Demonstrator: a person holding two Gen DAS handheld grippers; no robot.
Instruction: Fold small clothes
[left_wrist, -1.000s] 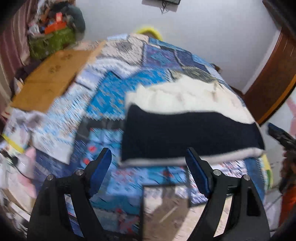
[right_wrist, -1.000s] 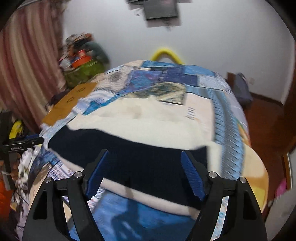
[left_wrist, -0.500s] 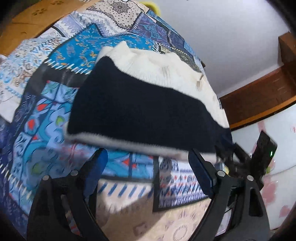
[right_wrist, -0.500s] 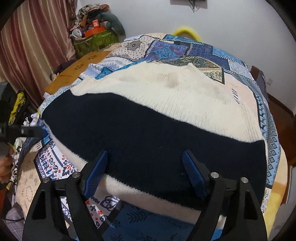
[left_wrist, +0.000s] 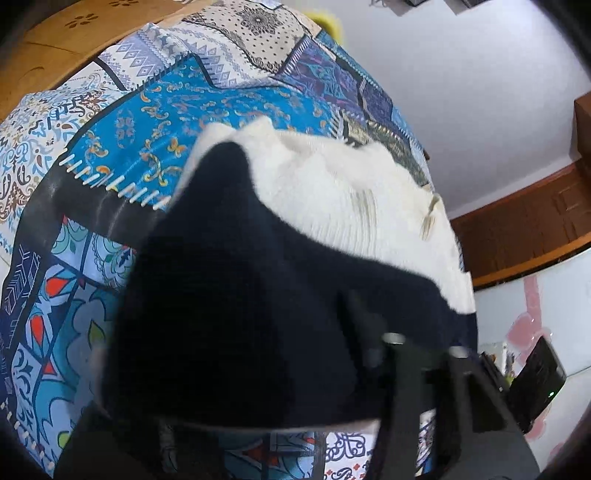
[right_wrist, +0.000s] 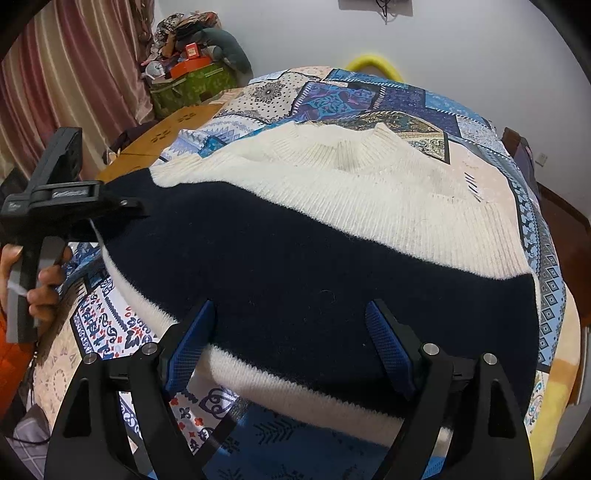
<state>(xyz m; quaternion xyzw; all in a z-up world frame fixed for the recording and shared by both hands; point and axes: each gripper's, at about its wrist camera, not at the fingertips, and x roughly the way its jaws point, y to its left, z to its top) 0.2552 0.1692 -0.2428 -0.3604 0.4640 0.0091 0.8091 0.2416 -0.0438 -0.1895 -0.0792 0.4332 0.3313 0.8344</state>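
A cream and navy ribbed knit sweater lies spread flat on a blue patchwork-print bedcover, its cream collar end toward twelve o'clock in the right wrist view and its navy band and cream hem toward six o'clock. The right gripper hovers at the hem edge at six o'clock, its blue-padded jaws spread wide with the hem and navy band showing between them; neither pad presses on the knit. The left gripper reaches in at nine o'clock in that view, its black tip at the sweater's navy corner, carried by a hand wrapped around its handle. In the left wrist view the navy fabric rises in a blurred bulge over the lower half of the frame and covers the left gripper's fingers, only the right-hand arm's bolts showing at four o'clock. Its jaws are closing with the sweater's corner between them; whether the pads already pinch the cloth cannot be told. A yellow curved object shows beyond the bedcover at twelve o'clock, and a striped curtain hangs at ten o'clock.
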